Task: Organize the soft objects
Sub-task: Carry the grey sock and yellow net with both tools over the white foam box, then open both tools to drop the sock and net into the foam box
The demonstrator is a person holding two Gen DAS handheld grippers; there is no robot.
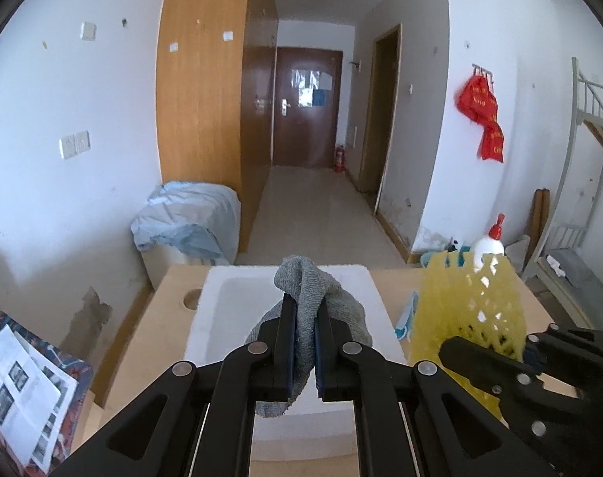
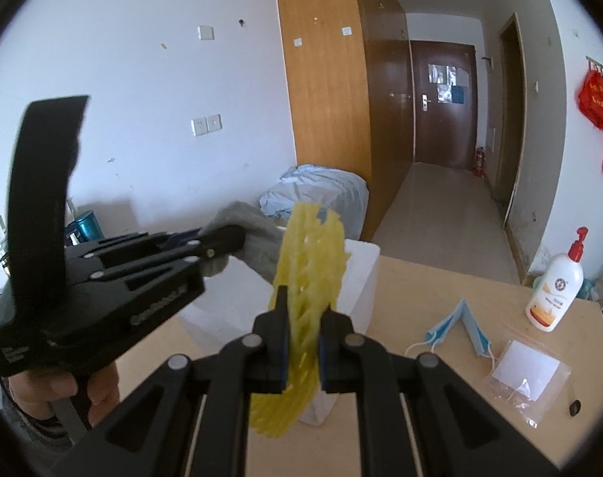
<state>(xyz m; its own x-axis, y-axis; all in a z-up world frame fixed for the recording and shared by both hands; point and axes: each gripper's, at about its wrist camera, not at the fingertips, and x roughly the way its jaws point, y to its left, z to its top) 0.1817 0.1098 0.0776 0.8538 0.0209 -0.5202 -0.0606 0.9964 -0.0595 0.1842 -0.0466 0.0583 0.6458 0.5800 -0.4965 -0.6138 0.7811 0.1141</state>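
My left gripper point(image 1: 305, 310) is shut on a grey knitted cloth point(image 1: 307, 290) and holds it above a white foam box point(image 1: 222, 310) on the wooden table point(image 1: 150, 342). My right gripper point(image 2: 304, 302) is shut on a yellow foam net point(image 2: 309, 262) and holds it up just right of the box. In the left wrist view the net point(image 1: 468, 310) and the right gripper point(image 1: 500, 361) show at the right. In the right wrist view the left gripper point(image 2: 222, 244) with the grey cloth point(image 2: 253, 238) shows at the left, over the box point(image 2: 361, 274).
A blue face mask point(image 2: 460, 324), a clear zip bag point(image 2: 528, 373) and a white pump bottle point(image 2: 555, 290) lie on the table's right part. A round hole point(image 1: 192, 298) is in the table left of the box. A magazine point(image 1: 19, 393) lies at the far left.
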